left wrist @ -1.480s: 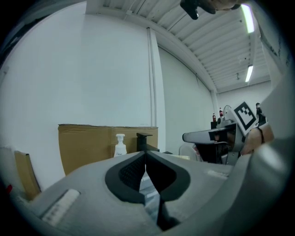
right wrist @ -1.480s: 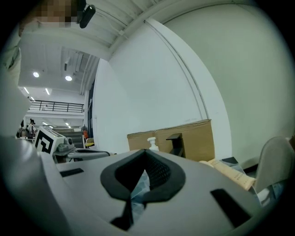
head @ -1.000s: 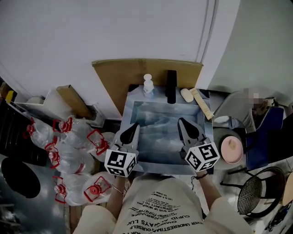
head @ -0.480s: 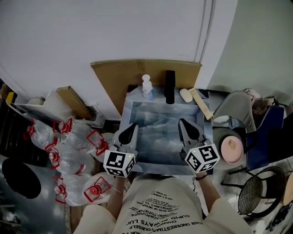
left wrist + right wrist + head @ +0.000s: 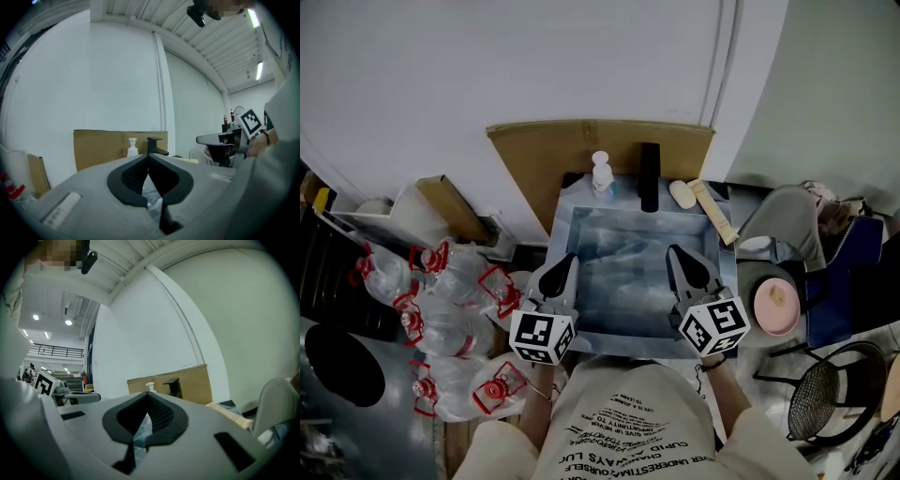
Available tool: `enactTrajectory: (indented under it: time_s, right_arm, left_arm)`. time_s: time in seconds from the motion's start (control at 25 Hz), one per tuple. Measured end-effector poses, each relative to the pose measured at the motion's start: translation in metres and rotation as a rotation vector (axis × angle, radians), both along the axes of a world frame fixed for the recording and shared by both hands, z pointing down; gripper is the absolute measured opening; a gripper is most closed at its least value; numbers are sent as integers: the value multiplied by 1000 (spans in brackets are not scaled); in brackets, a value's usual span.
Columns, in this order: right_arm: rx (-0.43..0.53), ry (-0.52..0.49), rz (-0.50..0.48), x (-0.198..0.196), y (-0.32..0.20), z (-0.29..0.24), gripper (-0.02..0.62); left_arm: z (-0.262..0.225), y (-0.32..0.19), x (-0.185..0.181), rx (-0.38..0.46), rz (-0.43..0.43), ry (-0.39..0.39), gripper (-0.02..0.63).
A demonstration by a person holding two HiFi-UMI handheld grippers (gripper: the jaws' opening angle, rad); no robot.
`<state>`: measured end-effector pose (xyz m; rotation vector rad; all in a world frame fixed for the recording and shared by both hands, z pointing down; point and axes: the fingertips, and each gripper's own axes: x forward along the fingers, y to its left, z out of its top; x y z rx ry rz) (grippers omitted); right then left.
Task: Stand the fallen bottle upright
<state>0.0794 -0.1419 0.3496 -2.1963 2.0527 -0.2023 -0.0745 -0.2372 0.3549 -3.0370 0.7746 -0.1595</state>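
A small white pump bottle [image 5: 602, 174] stands upright on the sink's back ledge, left of the black faucet [image 5: 649, 176]. It also shows far ahead in the left gripper view as the pump bottle [image 5: 132, 147] and in the right gripper view as the pump bottle [image 5: 150, 387]. I see no bottle lying inside the sink [image 5: 572, 220]; its basin holds shiny crinkled plastic. My left gripper [image 5: 565, 263] hovers shut over the basin's near left corner, with nothing in it. My right gripper [image 5: 679, 255] hovers shut over the near right side, also with nothing in it. Both point level toward the back wall.
A cardboard sheet [image 5: 553, 155] leans on the wall behind the sink. A soap bar [image 5: 682, 195] and a wooden stick [image 5: 712, 212] lie at the back right. Several clear jugs with red caps [image 5: 441, 319] lie on the floor left. A pink bowl [image 5: 774, 307] sits right.
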Motion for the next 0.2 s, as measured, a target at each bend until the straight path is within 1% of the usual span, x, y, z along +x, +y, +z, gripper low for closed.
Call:
enactTrajectory:
  time_s: [0.2]
  right_arm:
    - [-6,-1,7,1,0,2,4]
  left_arm:
    - [1,-1,-1,-2,-6,-1,26]
